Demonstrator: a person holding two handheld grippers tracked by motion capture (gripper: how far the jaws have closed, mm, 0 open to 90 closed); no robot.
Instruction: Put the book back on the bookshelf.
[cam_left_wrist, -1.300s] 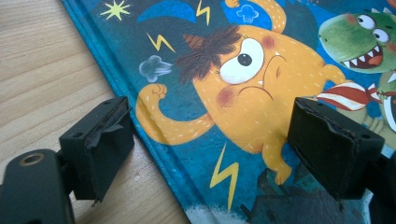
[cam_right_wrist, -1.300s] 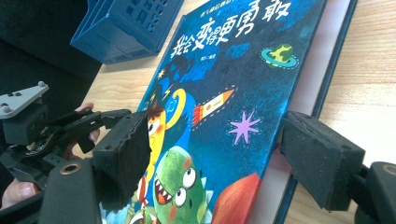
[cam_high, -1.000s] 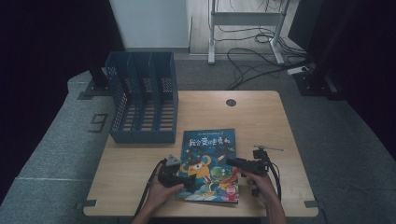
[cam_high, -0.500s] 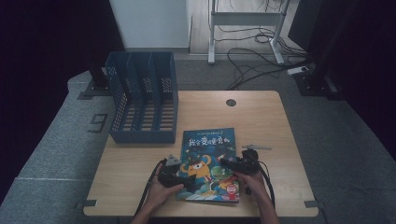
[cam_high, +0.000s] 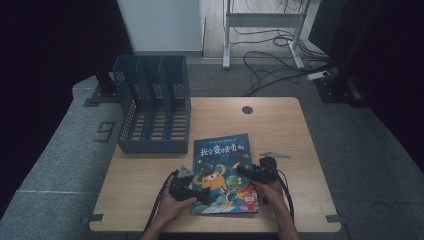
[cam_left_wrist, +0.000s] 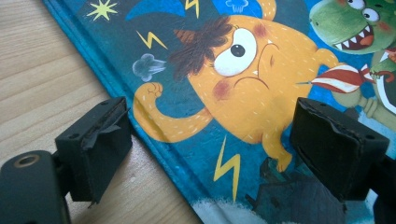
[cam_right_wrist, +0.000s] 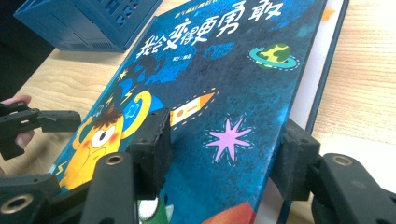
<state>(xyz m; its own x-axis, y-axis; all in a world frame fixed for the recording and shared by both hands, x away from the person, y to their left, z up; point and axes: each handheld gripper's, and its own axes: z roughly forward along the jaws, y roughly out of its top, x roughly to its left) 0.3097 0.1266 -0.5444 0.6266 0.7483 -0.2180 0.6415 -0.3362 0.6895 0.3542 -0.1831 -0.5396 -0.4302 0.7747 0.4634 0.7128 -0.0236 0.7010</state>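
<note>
A picture book (cam_high: 223, 170) with a dark blue cover, an orange monster and a green one lies flat near the table's front edge. My left gripper (cam_high: 201, 193) is open at the book's left side. In the left gripper view (cam_left_wrist: 212, 137) its jaws straddle the spine edge, one over the wood, one over the book cover (cam_left_wrist: 243, 84). My right gripper (cam_high: 243, 171) is open at the book's right side. In the right gripper view (cam_right_wrist: 224, 151) one jaw is over the book cover (cam_right_wrist: 219, 79) and the other past its open edge, where a white page strip shows.
A blue file rack (cam_high: 152, 102) with several slots stands at the table's back left, just behind the book, and its corner (cam_right_wrist: 84, 18) shows in the right gripper view. The wooden table (cam_high: 280, 125) has a cable hole (cam_high: 247, 109) at the back. Cables (cam_high: 270, 55) lie on the floor beyond.
My right gripper has moved left, from beside the book onto its right edge. The left gripper and the book have stayed where they were.
</note>
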